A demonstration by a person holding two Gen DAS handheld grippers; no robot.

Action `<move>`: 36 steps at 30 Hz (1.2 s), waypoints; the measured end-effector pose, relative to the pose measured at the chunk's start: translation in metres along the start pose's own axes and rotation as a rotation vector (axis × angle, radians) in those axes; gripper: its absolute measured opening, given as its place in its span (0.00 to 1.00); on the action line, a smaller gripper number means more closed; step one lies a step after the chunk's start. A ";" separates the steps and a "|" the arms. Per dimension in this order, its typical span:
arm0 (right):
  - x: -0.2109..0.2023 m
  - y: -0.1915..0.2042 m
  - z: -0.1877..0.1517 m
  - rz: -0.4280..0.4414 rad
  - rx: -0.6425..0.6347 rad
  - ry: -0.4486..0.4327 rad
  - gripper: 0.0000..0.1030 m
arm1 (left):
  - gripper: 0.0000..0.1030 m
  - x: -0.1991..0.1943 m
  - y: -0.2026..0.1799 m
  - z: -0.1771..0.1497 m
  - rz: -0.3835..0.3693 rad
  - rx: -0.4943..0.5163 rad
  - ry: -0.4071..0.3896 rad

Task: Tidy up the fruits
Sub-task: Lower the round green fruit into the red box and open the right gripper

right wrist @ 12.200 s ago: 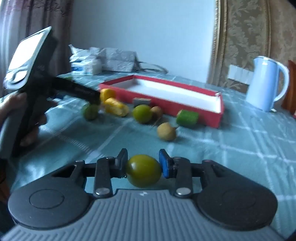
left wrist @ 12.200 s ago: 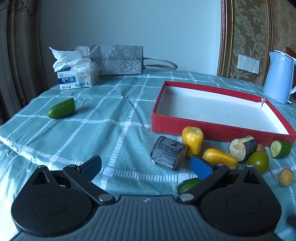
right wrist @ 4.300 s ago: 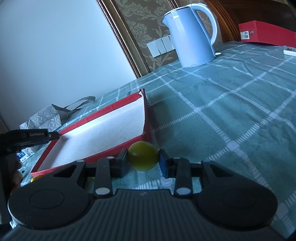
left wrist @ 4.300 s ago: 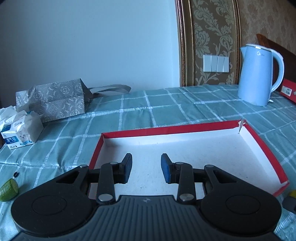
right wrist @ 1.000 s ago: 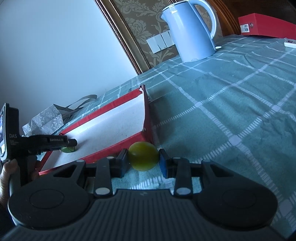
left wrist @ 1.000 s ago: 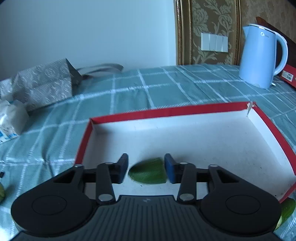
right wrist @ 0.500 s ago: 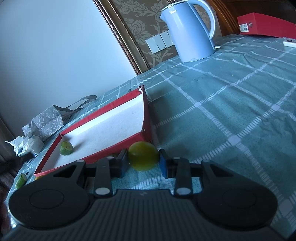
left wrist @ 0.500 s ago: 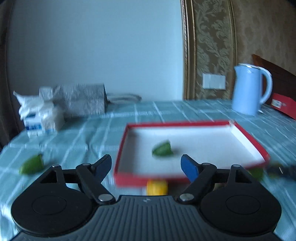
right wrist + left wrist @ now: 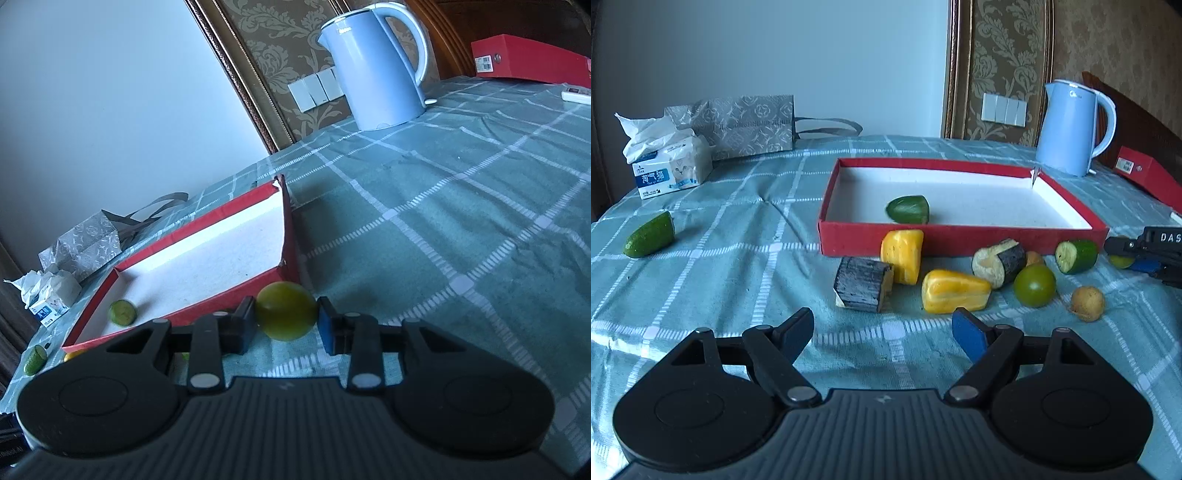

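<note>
Two hand-held grippers working over a checked tablecloth [image 9: 738,229] with cut fruit.

Left wrist view: the left gripper [image 9: 882,332] is hovering wide open and empty, near the scattered pieces; a green cucumber piece [image 9: 908,209] is lying inside the red tray [image 9: 960,242]. Right wrist view: the right gripper [image 9: 286,325] is clamping a green round fruit [image 9: 286,310] just beside the tray's near right corner.

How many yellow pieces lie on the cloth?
2: a yellow chunk against the red tray's front wall, and a yellow wedge nearer the camera. Others may be hidden.
</note>
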State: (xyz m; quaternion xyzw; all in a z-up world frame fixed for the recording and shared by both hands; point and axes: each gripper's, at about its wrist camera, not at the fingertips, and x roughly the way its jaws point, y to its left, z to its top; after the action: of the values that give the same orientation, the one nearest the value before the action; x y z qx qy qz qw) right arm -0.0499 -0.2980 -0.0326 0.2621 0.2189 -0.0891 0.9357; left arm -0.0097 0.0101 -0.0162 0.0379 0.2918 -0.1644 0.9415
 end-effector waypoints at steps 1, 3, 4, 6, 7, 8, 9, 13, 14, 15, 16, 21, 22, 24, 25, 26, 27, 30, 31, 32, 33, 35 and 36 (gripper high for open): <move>0.000 0.000 0.000 -0.003 0.001 -0.001 0.32 | 0.80 0.001 -0.002 -0.001 -0.002 0.011 0.009; -0.001 0.001 0.000 -0.005 -0.002 -0.004 0.32 | 0.80 0.004 -0.005 -0.003 0.003 0.025 0.022; -0.001 0.002 0.000 -0.009 -0.007 -0.006 0.32 | 0.80 0.007 -0.006 -0.003 0.008 0.026 0.028; -0.002 0.006 -0.001 -0.011 -0.032 -0.017 0.32 | 0.80 0.008 -0.008 -0.002 0.006 0.030 0.025; -0.003 0.011 -0.001 -0.016 -0.062 -0.025 0.32 | 0.80 0.009 -0.008 -0.002 0.000 0.026 0.029; -0.004 0.018 -0.002 -0.027 -0.103 -0.033 0.32 | 0.81 0.010 -0.007 -0.001 -0.002 0.021 0.035; -0.004 0.025 -0.002 -0.045 -0.150 -0.046 0.32 | 0.82 0.010 -0.006 -0.001 -0.005 0.014 0.035; -0.005 0.043 0.012 -0.028 -0.220 -0.089 0.32 | 0.85 0.011 -0.007 -0.002 -0.008 0.021 0.034; -0.004 0.049 0.016 -0.032 -0.247 -0.106 0.32 | 0.87 0.011 -0.007 -0.001 0.001 0.021 0.036; -0.003 0.056 0.020 -0.040 -0.274 -0.122 0.32 | 0.89 0.012 -0.007 -0.001 0.009 0.018 0.039; -0.001 0.061 0.024 -0.046 -0.297 -0.137 0.32 | 0.89 0.012 -0.007 -0.001 0.008 0.015 0.040; 0.036 0.081 0.043 -0.065 -0.372 -0.119 0.32 | 0.90 0.013 -0.006 0.000 0.001 0.015 0.041; 0.045 0.085 0.046 -0.069 -0.386 -0.104 0.32 | 0.90 0.013 -0.005 0.000 0.000 0.013 0.041; 0.063 0.091 0.051 -0.084 -0.404 -0.076 0.32 | 0.91 0.013 -0.005 0.000 -0.001 0.011 0.041; 0.072 0.094 0.053 -0.094 -0.417 -0.061 0.32 | 0.91 0.013 -0.005 0.000 0.000 0.011 0.041; 0.081 0.096 0.055 -0.102 -0.430 -0.047 0.32 | 0.91 0.013 -0.006 0.000 0.001 0.012 0.041; 0.086 0.097 0.054 -0.105 -0.431 -0.040 0.32 | 0.91 0.013 -0.006 0.000 0.002 0.013 0.041; 0.099 0.100 0.052 -0.112 -0.451 -0.009 0.45 | 0.93 0.014 -0.006 0.000 -0.001 0.012 0.043; 0.099 0.101 0.050 -0.117 -0.458 -0.014 0.45 | 0.93 0.014 -0.006 0.000 0.000 0.013 0.044; 0.099 0.102 0.049 -0.121 -0.466 -0.015 0.45 | 0.94 0.014 -0.006 0.000 0.001 0.013 0.044; 0.099 0.101 0.049 -0.116 -0.463 -0.015 0.46 | 0.94 0.014 -0.007 0.000 0.002 0.014 0.044; 0.094 0.098 0.050 -0.109 -0.436 -0.032 0.52 | 0.94 0.015 -0.006 0.000 0.003 0.016 0.044; 0.091 0.096 0.050 -0.113 -0.426 -0.043 0.56 | 0.94 0.015 -0.006 0.000 0.003 0.017 0.044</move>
State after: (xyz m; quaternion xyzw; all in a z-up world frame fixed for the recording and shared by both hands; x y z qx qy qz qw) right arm 0.0761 -0.2479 0.0072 0.0436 0.2274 -0.0988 0.9678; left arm -0.0002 -0.0001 -0.0239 0.0497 0.3109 -0.1646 0.9348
